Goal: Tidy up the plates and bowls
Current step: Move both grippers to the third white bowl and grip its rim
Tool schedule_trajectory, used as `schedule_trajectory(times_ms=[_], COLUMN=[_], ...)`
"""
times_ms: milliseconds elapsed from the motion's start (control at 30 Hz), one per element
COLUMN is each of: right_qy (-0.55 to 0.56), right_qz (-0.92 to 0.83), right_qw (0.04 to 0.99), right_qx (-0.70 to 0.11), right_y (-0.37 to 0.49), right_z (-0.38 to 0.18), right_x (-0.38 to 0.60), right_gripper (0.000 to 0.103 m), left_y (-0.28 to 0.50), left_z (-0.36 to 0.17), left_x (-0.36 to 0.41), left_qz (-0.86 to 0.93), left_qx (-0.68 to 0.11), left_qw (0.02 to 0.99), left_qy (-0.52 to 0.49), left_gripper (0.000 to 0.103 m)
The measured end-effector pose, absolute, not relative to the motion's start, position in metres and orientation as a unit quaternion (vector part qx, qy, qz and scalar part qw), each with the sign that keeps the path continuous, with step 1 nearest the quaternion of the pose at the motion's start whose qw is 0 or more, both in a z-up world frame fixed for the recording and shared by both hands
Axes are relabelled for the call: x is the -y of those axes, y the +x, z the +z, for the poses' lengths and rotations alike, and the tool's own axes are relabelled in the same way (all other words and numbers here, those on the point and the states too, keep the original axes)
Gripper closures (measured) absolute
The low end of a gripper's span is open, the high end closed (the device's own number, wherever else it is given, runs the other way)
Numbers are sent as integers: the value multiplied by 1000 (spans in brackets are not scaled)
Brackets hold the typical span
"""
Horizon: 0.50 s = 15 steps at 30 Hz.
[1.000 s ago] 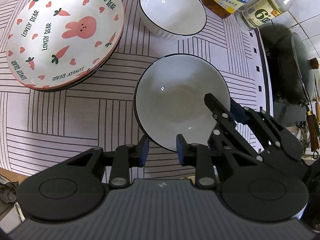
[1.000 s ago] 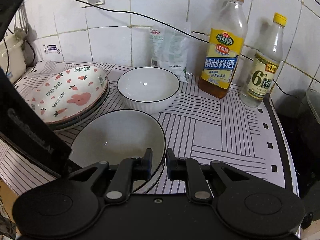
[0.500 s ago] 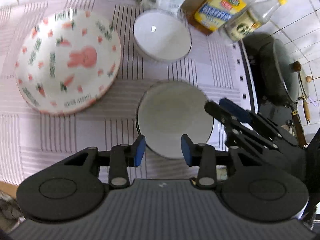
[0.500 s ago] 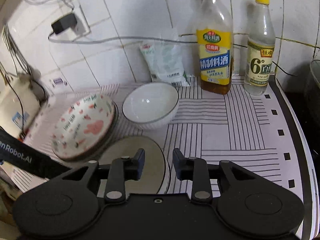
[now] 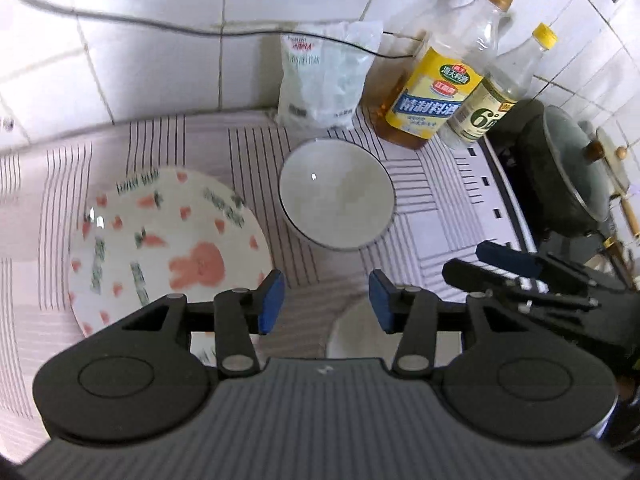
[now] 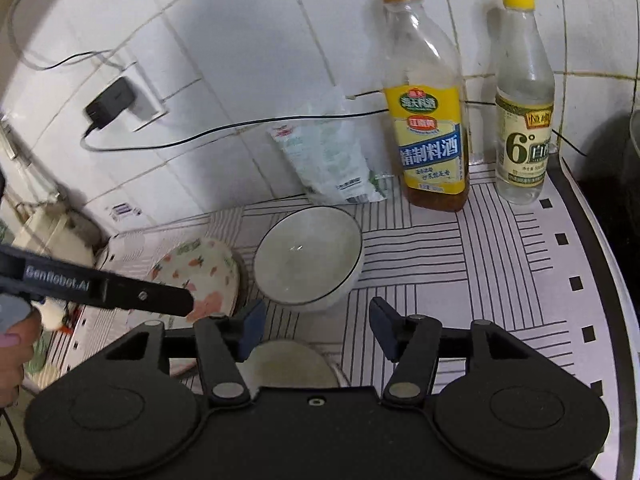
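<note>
Two grippers, left (image 5: pixel 326 298) and right (image 6: pixel 316 326), jaws opening, nothing between the pads, above a white plate (image 6: pixel 288 364) on the striped mat (image 6: pixel 480 264). Beyond: an empty black-rimmed bowl (image 5: pixel 336 194), with the stacked carrot-print plates (image 5: pixel 168 244) beside it. Farthest: salt bag (image 6: pixel 332 160), cooking-wine bottle (image 6: pixel 428 120), vinegar bottle (image 6: pixel 524 120).

A: How many bowls are counted on the surface (image 5: pixel 440 184)?
B: Two white bowls are seen: a far bowl (image 5: pixel 336 194) and a near bowl (image 5: pixel 356 332).
A: And plates?
B: One carrot-patterned plate (image 5: pixel 160 248) is visible on top; any plates beneath cannot be counted.
A: Bottles?
B: Two are counted: a yellow-labelled bottle (image 6: pixel 430 120) and a clear bottle (image 6: pixel 524 116). One bag (image 6: pixel 332 156) is also seen.
</note>
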State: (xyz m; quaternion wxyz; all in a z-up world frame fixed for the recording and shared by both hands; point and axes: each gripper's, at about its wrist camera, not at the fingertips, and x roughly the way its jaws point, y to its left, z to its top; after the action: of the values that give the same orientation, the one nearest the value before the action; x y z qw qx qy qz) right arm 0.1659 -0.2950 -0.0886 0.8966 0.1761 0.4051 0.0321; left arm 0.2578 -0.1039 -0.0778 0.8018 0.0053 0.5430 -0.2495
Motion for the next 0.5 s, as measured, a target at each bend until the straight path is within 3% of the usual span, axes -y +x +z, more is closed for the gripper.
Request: schedule_trajectory(times_ms=[500], right_qy=[241], right_qz=[-11], right_qw=[865], right_qx=[-439], right_y=[219], right_z=[-134], right_x=[309], right_gripper=[40], left_y=[310], left_z=[-121], left_x=[135], left_qz=[-261], left_qx=[-543], left_qw=[795], left_qy=[72], left_gripper=[55])
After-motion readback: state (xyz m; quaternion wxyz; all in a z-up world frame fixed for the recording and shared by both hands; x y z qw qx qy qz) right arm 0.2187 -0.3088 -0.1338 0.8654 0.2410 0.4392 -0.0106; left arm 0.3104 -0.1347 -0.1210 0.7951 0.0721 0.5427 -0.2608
